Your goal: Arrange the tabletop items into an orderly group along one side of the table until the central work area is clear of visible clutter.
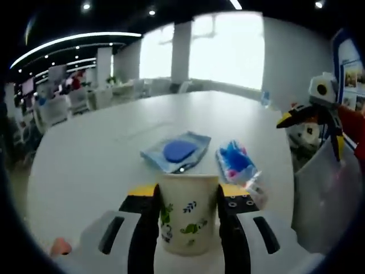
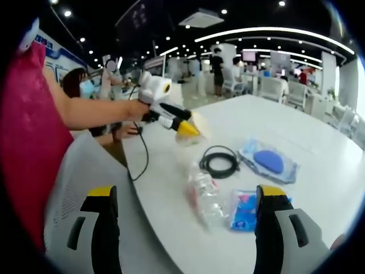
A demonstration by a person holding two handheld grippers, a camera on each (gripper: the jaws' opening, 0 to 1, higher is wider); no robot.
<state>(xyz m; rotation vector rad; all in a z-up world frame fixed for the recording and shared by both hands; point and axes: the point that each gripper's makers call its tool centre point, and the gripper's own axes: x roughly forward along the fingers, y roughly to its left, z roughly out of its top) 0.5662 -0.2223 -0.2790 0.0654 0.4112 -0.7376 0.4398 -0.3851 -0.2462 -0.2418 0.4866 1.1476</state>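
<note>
I am working over the white desk, which still has things scattered across its middle, so I judge the tidying only partly done. Largest of the loose pieces is the blue pouch with a darker blue oval on it, lying flat toward the centre; in the right gripper view it sits on the far right of the spread. Just to its left there lies the coiled black cable, and nearer to me a crumpled clear plastic bag with a small blue-and-pink packet just beside it on the right; that packet also shows to the right of the pouch in the left gripper view. My left claw is closed on a paper cup printed with green leaves, the cup upright between the two jaws, near me at the desk's edge. In the right gripper view that same left claw appears at the far left, held out over the desk by my arm; the cup is a pale blur at its tip. My right claw stands wide open with nothing between its jaws, above the near edge. The step in hand looks like carrying the cup to one side. Next I would set it down upright along an edge, then bring the open right claw down onto the plastic bag or packet, the closest clutter.
</note>
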